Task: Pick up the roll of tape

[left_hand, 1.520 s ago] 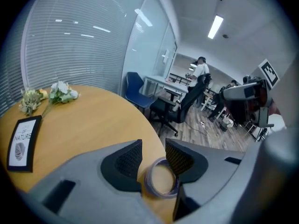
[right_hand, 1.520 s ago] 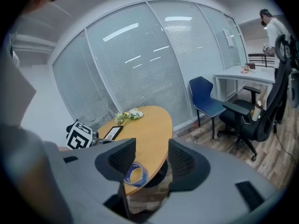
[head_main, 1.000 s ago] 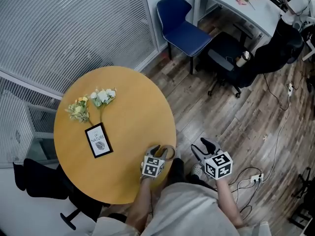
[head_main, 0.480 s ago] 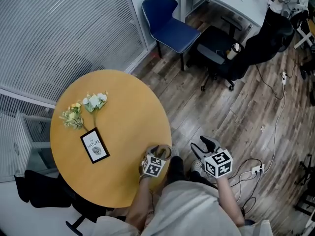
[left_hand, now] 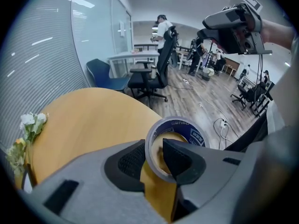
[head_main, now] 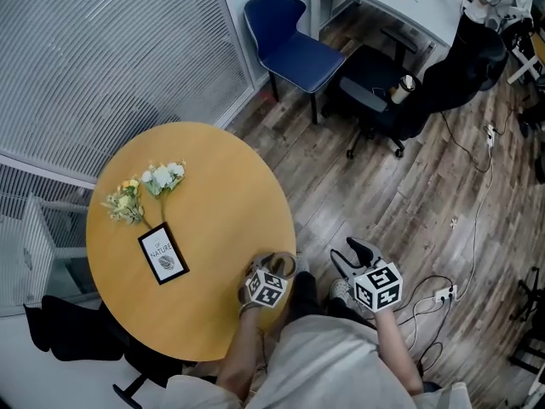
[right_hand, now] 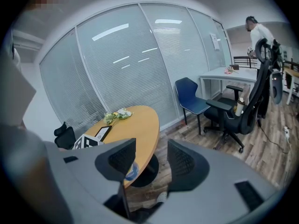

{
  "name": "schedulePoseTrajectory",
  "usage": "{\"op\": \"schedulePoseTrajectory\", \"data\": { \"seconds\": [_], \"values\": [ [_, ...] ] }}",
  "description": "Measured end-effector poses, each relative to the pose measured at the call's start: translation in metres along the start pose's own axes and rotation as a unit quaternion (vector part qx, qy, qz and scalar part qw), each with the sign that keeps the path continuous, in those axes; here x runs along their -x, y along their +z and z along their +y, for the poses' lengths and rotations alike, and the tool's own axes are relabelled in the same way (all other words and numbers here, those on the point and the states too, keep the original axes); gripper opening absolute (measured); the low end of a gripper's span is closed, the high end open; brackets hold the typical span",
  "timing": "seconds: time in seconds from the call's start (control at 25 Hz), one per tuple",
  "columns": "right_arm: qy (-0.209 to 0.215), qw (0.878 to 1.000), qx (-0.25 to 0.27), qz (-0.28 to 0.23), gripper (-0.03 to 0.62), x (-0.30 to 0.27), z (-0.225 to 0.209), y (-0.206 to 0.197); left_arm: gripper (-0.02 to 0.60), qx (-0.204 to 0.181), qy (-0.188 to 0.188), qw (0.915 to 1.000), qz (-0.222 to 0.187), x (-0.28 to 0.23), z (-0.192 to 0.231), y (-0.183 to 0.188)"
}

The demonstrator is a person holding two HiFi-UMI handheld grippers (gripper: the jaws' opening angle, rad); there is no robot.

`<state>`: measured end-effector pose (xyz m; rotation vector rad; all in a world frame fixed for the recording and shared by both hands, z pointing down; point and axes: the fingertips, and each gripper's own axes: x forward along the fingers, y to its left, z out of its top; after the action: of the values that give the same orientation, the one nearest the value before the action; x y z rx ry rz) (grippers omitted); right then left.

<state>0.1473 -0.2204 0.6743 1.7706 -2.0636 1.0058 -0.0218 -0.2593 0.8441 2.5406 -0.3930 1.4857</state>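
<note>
Roll of tape [left_hand: 176, 135] is seen at the near right edge of the round wooden table [head_main: 204, 220], apparently lying flat, with blue print on its inner core. Left gripper [left_hand: 154, 154] is pointed steeply down onto it. One jaw is set inside the roll's hole, the other outside the roll's wall, so the wall is between them. Jaws are closing. A sliver of gap is visible between the inner pad and the wall, so a firm grip is not shown.

Right gripper [right_hand: 152, 161] is held off the table to the right, over the wood floor. Its jaws are apart and nothing is between them.

On the far left of the table, a small bunch of flowers [head_main: 146, 191] is laid, and a black-framed card [head_main: 163, 253] lies just near of it, both well apart from the tape.

A blue chair [head_main: 291, 43] and a black office chair [head_main: 379, 96] are placed on the floor beyond the table, by a white desk [head_main: 400, 7].
</note>
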Motion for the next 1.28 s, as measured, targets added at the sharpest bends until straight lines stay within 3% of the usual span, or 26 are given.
{"op": "schedulePoseTrajectory", "data": {
  "seconds": [0.88, 1.28],
  "values": [
    [0.003, 1.000, 0.005, -0.002, 0.206, 0.009, 0.008, -0.007, 0.052, 0.014, 0.014, 0.9997, 0.012, 0.001, 0.009, -0.003],
    [0.012, 1.000, 0.009, -0.010, 0.206, 0.026, 0.008, -0.012, 0.051, 0.055, 0.062, 0.9965, 0.002, 0.019, 0.022, 0.000]
  ]
}}
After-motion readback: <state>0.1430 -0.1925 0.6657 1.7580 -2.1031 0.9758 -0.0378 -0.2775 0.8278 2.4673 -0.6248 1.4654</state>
